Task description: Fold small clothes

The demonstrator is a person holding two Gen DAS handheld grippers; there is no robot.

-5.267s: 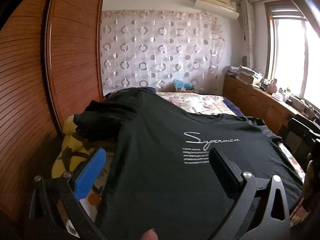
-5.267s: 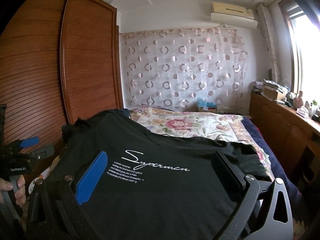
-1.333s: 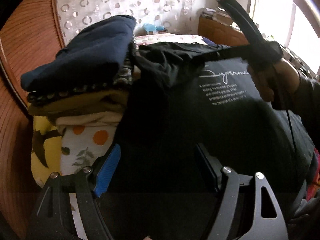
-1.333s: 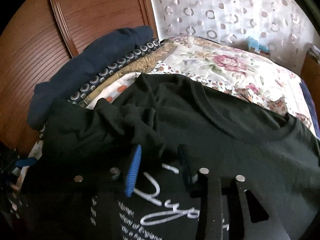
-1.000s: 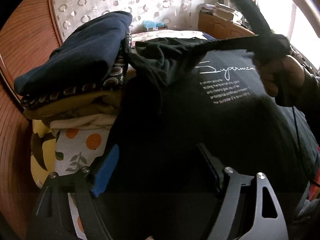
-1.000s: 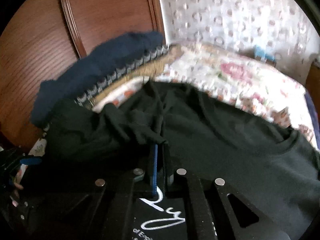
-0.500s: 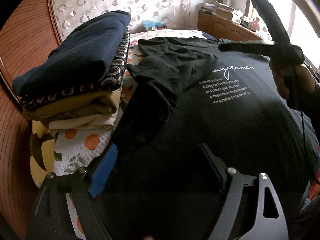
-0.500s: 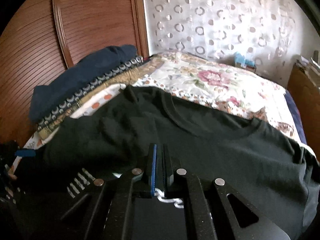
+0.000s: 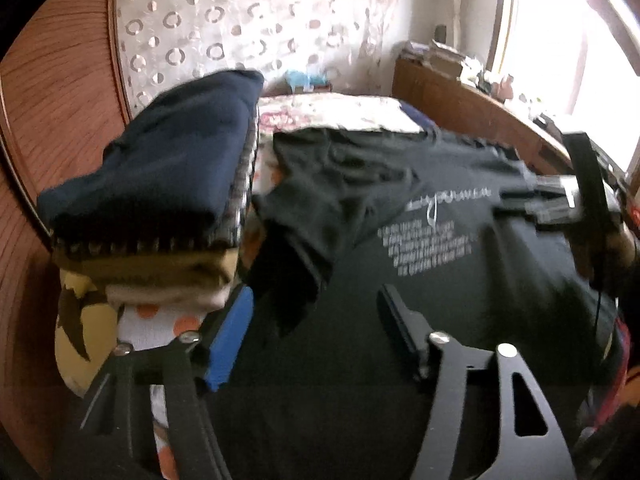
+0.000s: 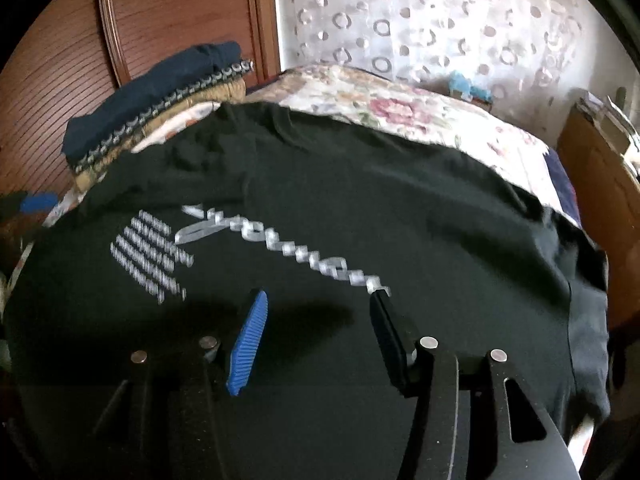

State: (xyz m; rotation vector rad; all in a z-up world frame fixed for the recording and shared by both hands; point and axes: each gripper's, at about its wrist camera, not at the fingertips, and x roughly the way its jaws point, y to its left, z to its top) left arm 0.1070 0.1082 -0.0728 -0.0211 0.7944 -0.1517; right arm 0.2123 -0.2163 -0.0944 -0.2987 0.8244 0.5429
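Black tee (image 10: pixel 360 200) flat on bed, collar away from both grippers, length running fore-aft. Left gripper (image 9: pixel 316 320) closing, right gripper (image 10: pixel 318 320) opening; both empty above cloth.

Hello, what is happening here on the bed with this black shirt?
A person with a gripper in each hand is folding a black T-shirt spread on the bed. One sleeve already lies folded inward. The right gripper is opening, the left gripper closing; neither grips cloth. Folded clothes are stacked beside.
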